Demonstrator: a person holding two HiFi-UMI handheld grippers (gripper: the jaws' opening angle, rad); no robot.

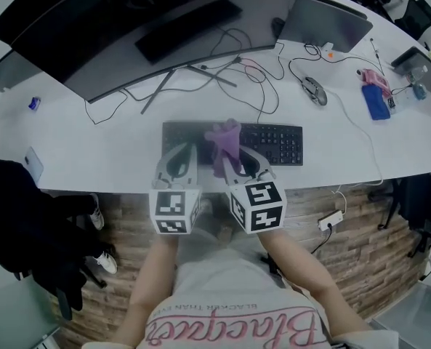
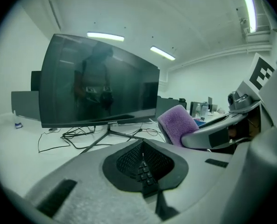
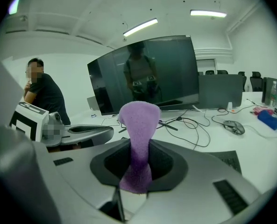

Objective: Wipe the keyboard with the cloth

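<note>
A black keyboard (image 1: 277, 142) lies on the white desk (image 1: 91, 144) close to its front edge. My right gripper (image 1: 238, 160) is over the keyboard's middle, shut on a purple cloth (image 1: 224, 139). In the right gripper view the cloth (image 3: 139, 120) stands up out of the closed jaws (image 3: 138, 160), and a corner of the keyboard (image 3: 231, 160) shows at right. My left gripper (image 1: 179, 162) hovers over the keyboard's left end, hiding it. Its jaws (image 2: 143, 148) are shut on nothing. The cloth (image 2: 178, 122) shows to its right.
A wide curved monitor (image 1: 128, 27) stands behind the keyboard, with loose cables (image 1: 237, 78) around its stand. A mouse (image 1: 315, 90), a second screen (image 1: 324, 24) and a blue object (image 1: 375, 102) lie at right. A phone (image 1: 33, 164) lies at left. A person in black (image 3: 42, 94) sits nearby.
</note>
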